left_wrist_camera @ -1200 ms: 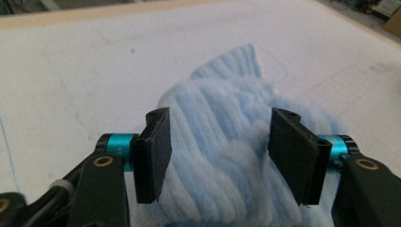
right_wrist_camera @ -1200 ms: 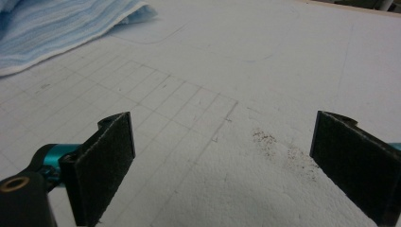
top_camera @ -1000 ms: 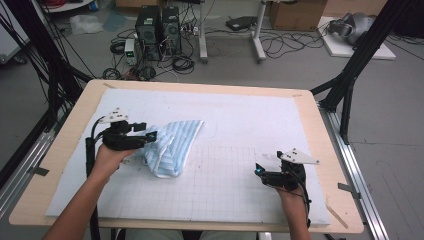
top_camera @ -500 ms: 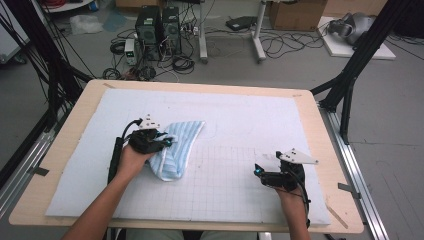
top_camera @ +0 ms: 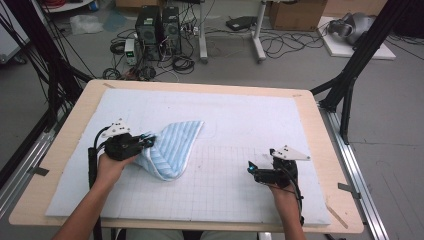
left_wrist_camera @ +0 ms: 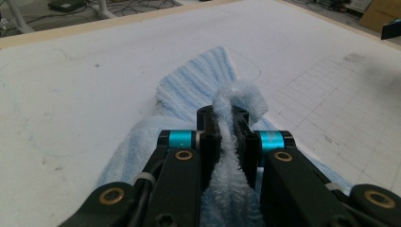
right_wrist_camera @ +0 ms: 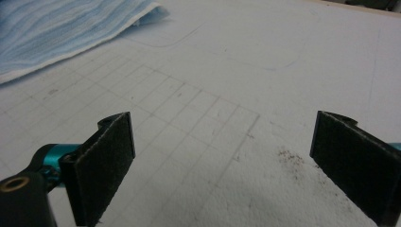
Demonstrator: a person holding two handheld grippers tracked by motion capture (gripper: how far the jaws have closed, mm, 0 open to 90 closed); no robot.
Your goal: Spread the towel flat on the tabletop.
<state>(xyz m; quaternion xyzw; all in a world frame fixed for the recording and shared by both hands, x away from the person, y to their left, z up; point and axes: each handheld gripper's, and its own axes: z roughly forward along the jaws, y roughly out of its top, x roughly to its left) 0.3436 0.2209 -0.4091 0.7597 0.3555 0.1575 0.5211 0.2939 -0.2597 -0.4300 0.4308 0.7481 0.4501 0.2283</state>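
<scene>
With the left gripper (left_wrist_camera: 226, 137), its jaws having just been closing, now pinching the near-left edge of the blue towel (top_camera: 172, 147) left of centre, lift slowly so it unfurls while the right gripper (right_wrist_camera: 222, 161) waits spread.

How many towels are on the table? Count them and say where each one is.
1. The blue striped towel lies left of centre on the white mat, its near edge pinched in the left gripper.
</scene>
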